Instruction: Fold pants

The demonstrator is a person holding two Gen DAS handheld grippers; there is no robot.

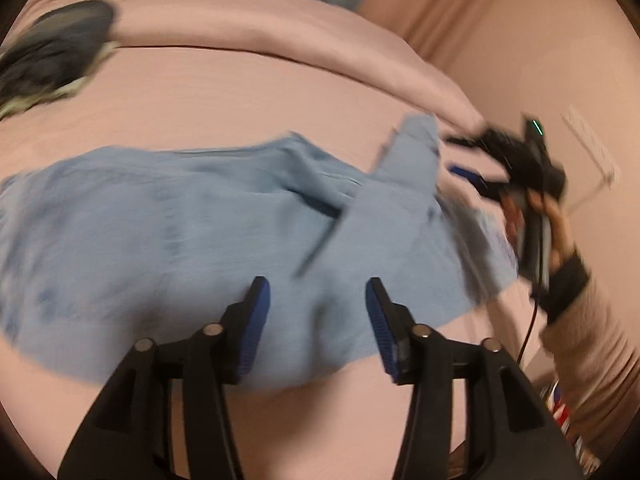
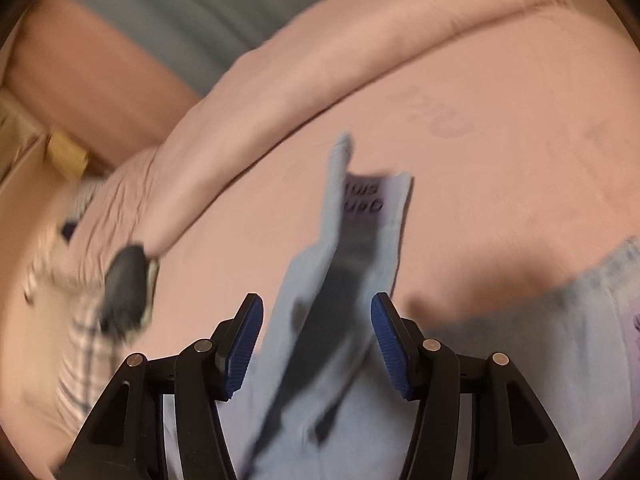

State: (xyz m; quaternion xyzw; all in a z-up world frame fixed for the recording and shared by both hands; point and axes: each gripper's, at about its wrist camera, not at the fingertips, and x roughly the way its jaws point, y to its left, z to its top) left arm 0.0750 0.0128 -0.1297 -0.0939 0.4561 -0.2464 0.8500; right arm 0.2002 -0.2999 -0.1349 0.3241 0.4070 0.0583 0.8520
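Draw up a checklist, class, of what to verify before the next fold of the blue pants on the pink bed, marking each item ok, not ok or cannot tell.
1. Left tongs free of cloth: ok, open above the pants with nothing pinched.
2. Right tongs free of cloth: ok, open, the fabric beneath them not pressed.
3. Pants resting on the bed: ok, spread across the sheet.
4. Pants lying flat: not ok, a flap stands up near the waist.
5. Fold edges lined up: cannot tell, both views are blurred.
6. Other clothing clear of the pants: ok, the dark item lies apart.
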